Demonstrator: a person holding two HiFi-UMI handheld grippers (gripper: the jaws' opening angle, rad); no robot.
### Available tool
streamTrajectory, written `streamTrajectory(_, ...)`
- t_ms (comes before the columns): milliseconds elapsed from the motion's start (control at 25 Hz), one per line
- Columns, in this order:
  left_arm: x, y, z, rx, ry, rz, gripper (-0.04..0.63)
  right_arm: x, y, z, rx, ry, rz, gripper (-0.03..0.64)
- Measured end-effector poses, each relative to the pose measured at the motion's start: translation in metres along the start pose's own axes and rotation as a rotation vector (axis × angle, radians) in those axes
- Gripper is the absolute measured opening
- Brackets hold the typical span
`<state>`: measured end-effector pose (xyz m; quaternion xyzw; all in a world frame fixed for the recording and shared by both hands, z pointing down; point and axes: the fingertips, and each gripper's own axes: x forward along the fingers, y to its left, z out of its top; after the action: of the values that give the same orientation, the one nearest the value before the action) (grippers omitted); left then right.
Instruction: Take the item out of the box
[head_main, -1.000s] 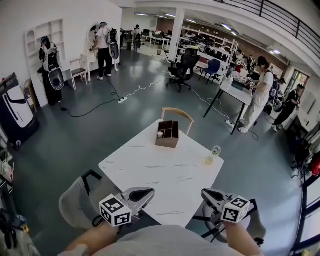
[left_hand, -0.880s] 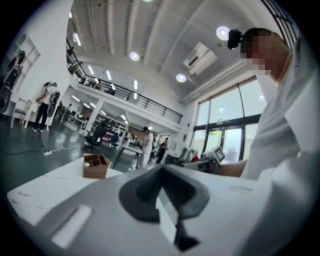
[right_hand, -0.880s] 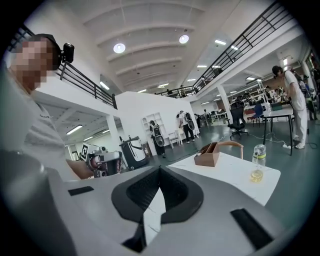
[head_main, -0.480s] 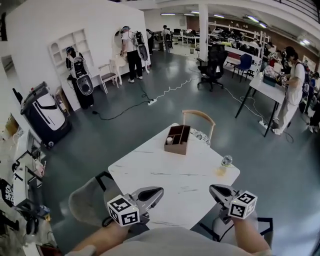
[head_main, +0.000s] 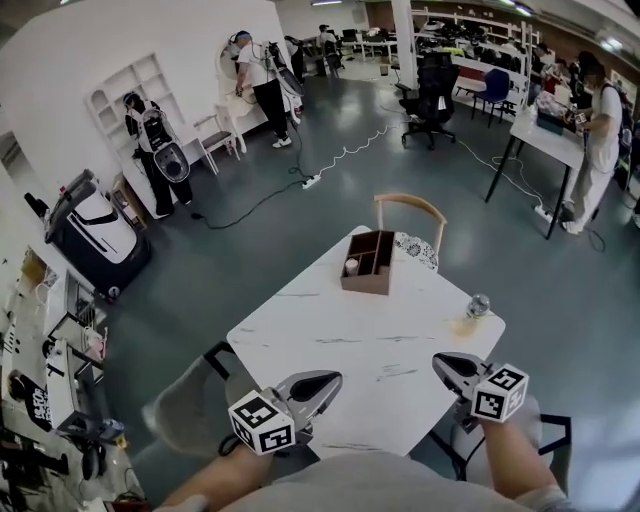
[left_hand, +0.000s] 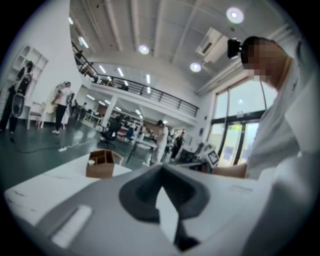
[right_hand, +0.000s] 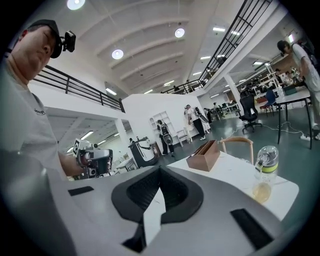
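1. Left tongs: above near edge of table, jaws pressed fully together, nothing between them.
2. Right tongs: above near right corner, jaws likewise closed, empty.
3. Clear bottle: upright at right edge, yellowish patch on table at its foot.
4. Box: brown, partitioned, at far edge, just in front of chair.
5. Item: small, white, round-topped, seated in near-left compartment of box; kind too small to tell.

Step, as judged: opening stage; both tongs well apart from box, item not yet out.

Next move, as judged: carry 1 tongs across table to far edge, spread jaws, lower into compartment clear of partitions, close on item, lift straight up.
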<state>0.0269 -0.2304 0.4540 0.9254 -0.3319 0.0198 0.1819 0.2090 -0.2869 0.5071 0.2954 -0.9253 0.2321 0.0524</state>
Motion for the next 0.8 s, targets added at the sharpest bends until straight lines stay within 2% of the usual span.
streamTrajectory(160,0.008,0.041,-0.002,0.016,0.020,-0.057,0.005,0.023,0.006,-0.005,0.013,0.006,-0.054,0.008)
streamTrajectory(400,0.027,0.075,0.011,0.057,0.019,-0.134,0.005,0.037,0.013,-0.002,0.011,0.048,-0.129,0.008)
streamTrajectory(640,0.041,0.101,0.008,0.070,0.033,-0.126,0.005,0.059,0.005,0.002,-0.016,0.077,-0.119,0.008)
streamTrajectory(800,0.053,0.121,0.009,0.098,0.051,-0.088,0.005,0.078,-0.004,0.009,-0.044,0.089,-0.095,0.008)
